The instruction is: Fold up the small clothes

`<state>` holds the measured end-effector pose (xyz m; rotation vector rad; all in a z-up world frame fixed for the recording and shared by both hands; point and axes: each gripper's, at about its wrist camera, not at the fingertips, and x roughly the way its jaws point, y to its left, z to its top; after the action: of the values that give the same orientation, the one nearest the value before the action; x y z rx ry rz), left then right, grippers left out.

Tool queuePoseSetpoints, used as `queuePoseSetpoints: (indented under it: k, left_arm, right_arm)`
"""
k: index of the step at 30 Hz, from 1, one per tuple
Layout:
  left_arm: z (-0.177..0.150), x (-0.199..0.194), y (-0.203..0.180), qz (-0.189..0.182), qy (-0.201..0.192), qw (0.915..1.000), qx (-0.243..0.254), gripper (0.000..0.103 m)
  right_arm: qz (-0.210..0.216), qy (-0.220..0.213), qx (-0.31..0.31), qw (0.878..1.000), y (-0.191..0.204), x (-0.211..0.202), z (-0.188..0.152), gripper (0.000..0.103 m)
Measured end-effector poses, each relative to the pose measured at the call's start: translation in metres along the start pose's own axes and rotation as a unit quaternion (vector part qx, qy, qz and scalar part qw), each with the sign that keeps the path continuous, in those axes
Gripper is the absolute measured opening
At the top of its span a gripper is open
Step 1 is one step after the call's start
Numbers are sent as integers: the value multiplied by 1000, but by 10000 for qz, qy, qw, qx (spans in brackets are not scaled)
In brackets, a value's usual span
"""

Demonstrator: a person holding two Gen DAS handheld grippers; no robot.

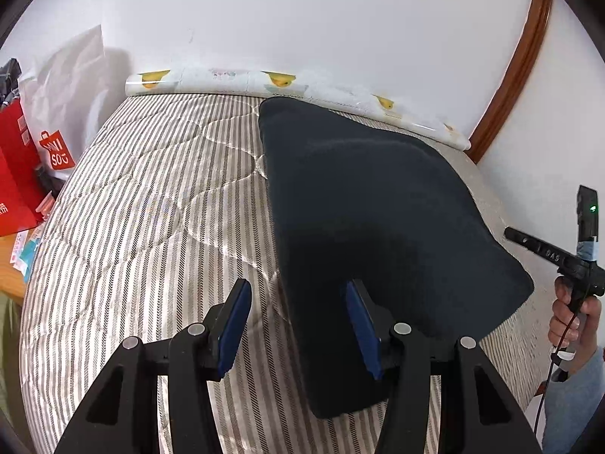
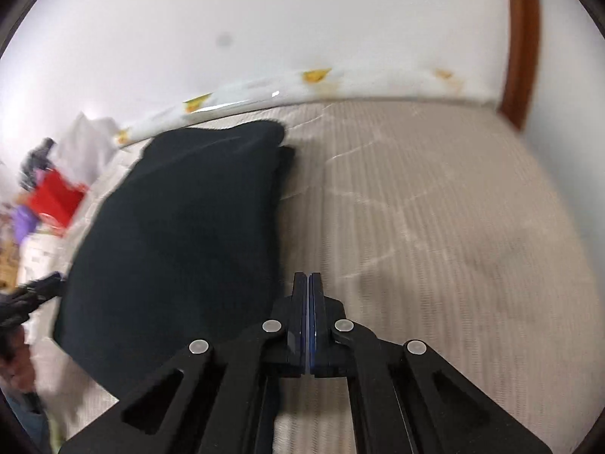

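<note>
A dark navy folded garment (image 1: 378, 219) lies flat on the striped quilted bed (image 1: 151, 204). My left gripper (image 1: 298, 295) is open, its right blue pad over the garment's near left edge, its left pad over the bare quilt. In the right wrist view the garment (image 2: 189, 234) lies left of centre on the bed (image 2: 435, 208). My right gripper (image 2: 307, 280) is shut and empty, just right of the garment's right edge. That view is motion-blurred. The right hand and its handle (image 1: 574, 276) show at the right edge of the left view.
A rolled fruit-print sheet (image 1: 287, 83) runs along the wall at the bed's far edge. A red box (image 1: 15, 174) and a white Miniso bag (image 1: 64, 121) stand left of the bed. A wooden frame (image 1: 510, 64) rises at the far right corner.
</note>
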<state>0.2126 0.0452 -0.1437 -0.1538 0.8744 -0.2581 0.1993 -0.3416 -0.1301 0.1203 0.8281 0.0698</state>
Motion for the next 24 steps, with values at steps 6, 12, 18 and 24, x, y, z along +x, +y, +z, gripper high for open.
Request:
queuePoseSetpoints:
  k: [6,12,18,24]
  left_arm:
    - [-4,-5,-17,189,-75,9995,223,51]
    - [-10,-5,-26,551,-79,9979,328,54]
    - [-14,-5,-30,756,-163,9961,425,58]
    - [-5,1,-39,709,-216,9967,328,58]
  right_arm:
    - [106,-447,-262,9986,34,-27,0,5]
    - [107,-370,-954,9947,87,-2,-25,7]
    - [-97,-281,-753,9967,80,11,-46,5]
    - [-11,-167,-247,9996,74,2,-40,7]
